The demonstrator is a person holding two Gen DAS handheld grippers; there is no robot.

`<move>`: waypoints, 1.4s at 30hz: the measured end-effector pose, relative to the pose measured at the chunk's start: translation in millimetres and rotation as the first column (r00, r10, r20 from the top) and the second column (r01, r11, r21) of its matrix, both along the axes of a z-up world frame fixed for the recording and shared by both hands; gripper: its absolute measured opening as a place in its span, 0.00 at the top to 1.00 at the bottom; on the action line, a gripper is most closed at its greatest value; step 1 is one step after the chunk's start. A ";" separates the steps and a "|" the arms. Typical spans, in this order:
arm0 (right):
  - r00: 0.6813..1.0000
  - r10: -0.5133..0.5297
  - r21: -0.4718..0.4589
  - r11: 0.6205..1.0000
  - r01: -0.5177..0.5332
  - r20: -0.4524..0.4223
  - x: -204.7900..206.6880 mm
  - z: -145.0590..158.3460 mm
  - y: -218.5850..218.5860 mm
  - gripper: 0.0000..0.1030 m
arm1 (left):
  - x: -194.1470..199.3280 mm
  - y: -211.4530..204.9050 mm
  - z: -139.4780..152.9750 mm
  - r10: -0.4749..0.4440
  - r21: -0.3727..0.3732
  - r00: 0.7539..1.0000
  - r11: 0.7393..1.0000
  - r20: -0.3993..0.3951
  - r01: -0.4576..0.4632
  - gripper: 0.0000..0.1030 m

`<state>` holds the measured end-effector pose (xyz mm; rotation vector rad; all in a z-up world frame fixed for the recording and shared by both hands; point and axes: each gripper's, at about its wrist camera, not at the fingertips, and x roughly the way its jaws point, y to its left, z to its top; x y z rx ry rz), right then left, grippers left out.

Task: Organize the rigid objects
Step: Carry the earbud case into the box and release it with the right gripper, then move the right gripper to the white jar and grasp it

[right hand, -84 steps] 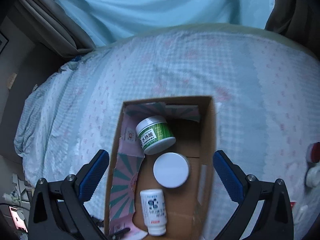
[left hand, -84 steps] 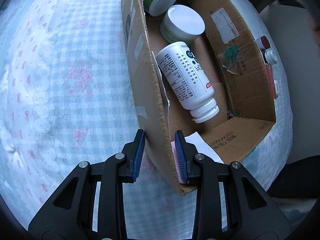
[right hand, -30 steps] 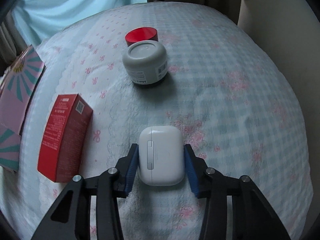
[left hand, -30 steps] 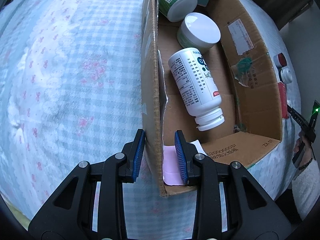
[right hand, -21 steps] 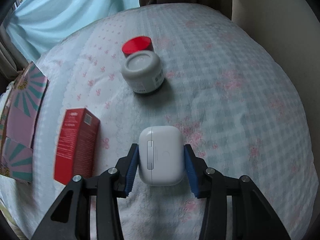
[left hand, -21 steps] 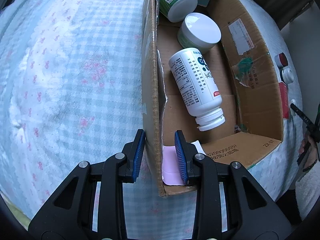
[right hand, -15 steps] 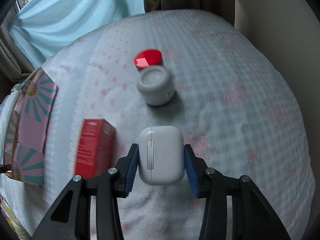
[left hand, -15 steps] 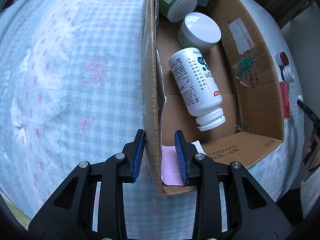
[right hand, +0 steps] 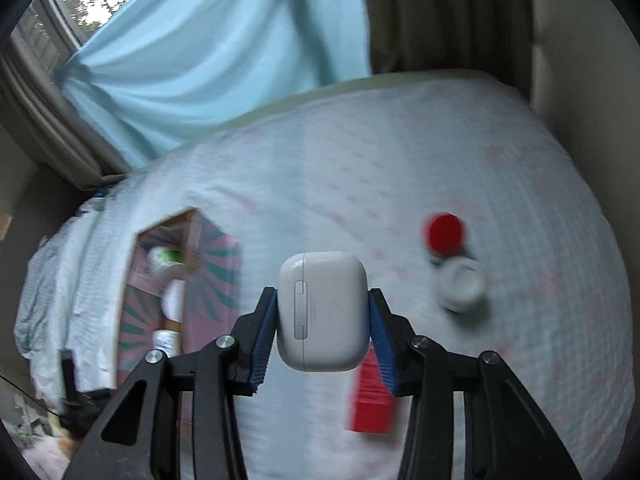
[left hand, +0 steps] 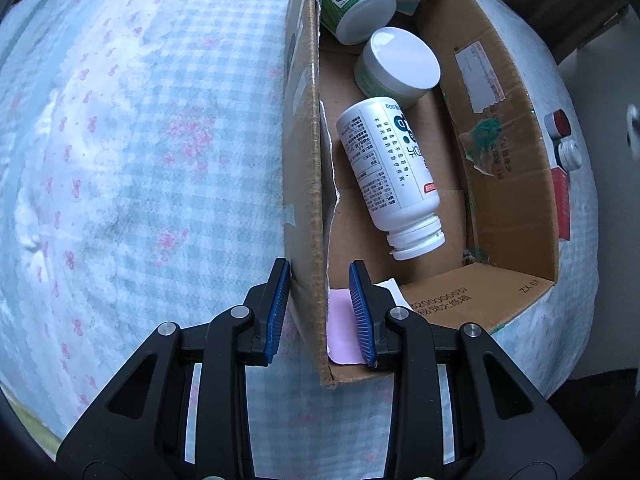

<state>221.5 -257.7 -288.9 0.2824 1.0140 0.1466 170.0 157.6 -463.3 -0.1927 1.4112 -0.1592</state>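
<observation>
My left gripper (left hand: 320,312) is shut on the left wall of the cardboard box (left hand: 306,208), one finger outside and one inside. In the box lie a white pill bottle (left hand: 390,178) on its side, a white-lidded jar (left hand: 396,66) and a green-labelled jar (left hand: 356,2). My right gripper (right hand: 323,336) is shut on a white earbud case (right hand: 322,314), held in the air above the bed. The box (right hand: 180,280) shows at the left of the right wrist view, blurred.
On the checked bedspread (right hand: 400,184) right of the box sit a red-lidded jar (right hand: 444,232), a grey-white jar (right hand: 460,284) and a red carton (right hand: 372,396). They also show beyond the box's right wall: red lid (left hand: 558,122), white jar (left hand: 570,152), carton (left hand: 560,200). Curtains hang behind.
My right gripper has lifted the earbud case off the bed and swung left, so the box has come into view. My left gripper keeps its hold on the box wall.
</observation>
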 end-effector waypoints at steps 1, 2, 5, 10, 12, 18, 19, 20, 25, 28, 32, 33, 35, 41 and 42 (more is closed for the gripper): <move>1.000 0.013 0.011 1.000 -0.013 0.001 7.3 5.3 11.6 0.60 | 0.3 0.7 0.1 -0.004 -0.003 1.000 1.000 -0.002 0.004 0.73; 1.000 0.024 0.020 1.000 -0.024 -0.001 12.5 8.4 20.9 0.60 | 0.2 1.0 0.3 -0.006 -0.005 1.000 1.000 -0.003 0.006 0.73; 0.998 0.068 0.046 0.997 -0.067 -0.010 30.3 14.6 61.4 0.60 | 1.7 2.9 0.8 -0.014 -0.016 1.000 1.000 -0.010 0.014 0.73; 0.987 0.155 0.091 0.984 -0.150 -0.050 53.0 3.4 130.0 0.60 | 3.2 12.6 0.3 -0.006 -0.070 1.000 0.998 -0.015 0.004 0.73; 0.980 0.185 0.101 0.979 -0.178 -0.071 60.0 -7.7 154.7 0.60 | 3.5 16.5 0.2 -0.006 -0.086 1.000 0.996 -0.016 0.004 0.73; 0.960 0.241 0.107 0.968 -0.227 -0.144 67.1 -52.7 211.9 0.60 | 5.2 18.2 1.4 -0.023 -0.097 1.000 0.995 -0.018 0.021 0.73; 0.957 0.246 0.104 0.967 -0.232 -0.156 67.4 -60.5 218.6 0.60 | 5.3 18.6 1.7 -0.023 -0.099 1.000 0.995 -0.018 0.021 0.73; 0.954 0.249 0.101 0.967 -0.235 -0.165 67.9 -66.2 223.3 0.60 | 5.5 19.6 1.8 -0.021 -0.103 1.000 0.995 -0.018 0.019 0.73; 0.942 0.278 0.032 0.960 -0.277 -0.190 63.1 -88.1 243.2 0.60 | 4.8 18.6 -0.5 -0.013 -0.108 1.000 0.994 -0.017 0.011 0.73; 0.935 0.293 0.004 0.955 -0.298 -0.198 61.0 -93.6 248.1 0.60 | 5.0 19.1 -0.5 -0.016 -0.103 1.000 0.995 -0.016 0.014 0.73; 0.931 0.302 -0.029 0.949 -0.314 -0.206 60.7 -96.8 251.4 0.60 | 6.5 18.1 -1.8 -0.021 -0.097 1.000 0.995 -0.018 0.019 0.73; 0.929 0.304 -0.034 0.947 -0.318 -0.212 61.7 -98.7 252.3 0.60 | 6.5 17.0 -2.1 -0.021 -0.097 1.000 0.995 -0.018 0.020 0.73; 0.922 0.306 -0.036 0.946 -0.323 -0.240 64.6 -103.0 253.6 0.47 | 6.6 16.6 -2.2 -0.022 -0.096 1.000 0.995 -0.018 0.020 0.73; 0.945 0.293 0.033 0.956 -0.291 -0.145 59.7 -91.9 246.3 0.00 | 7.1 14.2 -4.5 -0.021 -0.091 1.000 0.996 -0.020 0.019 0.73; 0.948 0.288 0.019 0.958 -0.288 -0.135 58.1 -90.1 245.8 0.00 | 7.1 13.8 -5.0 -0.020 -0.094 1.000 0.995 -0.022 0.018 0.73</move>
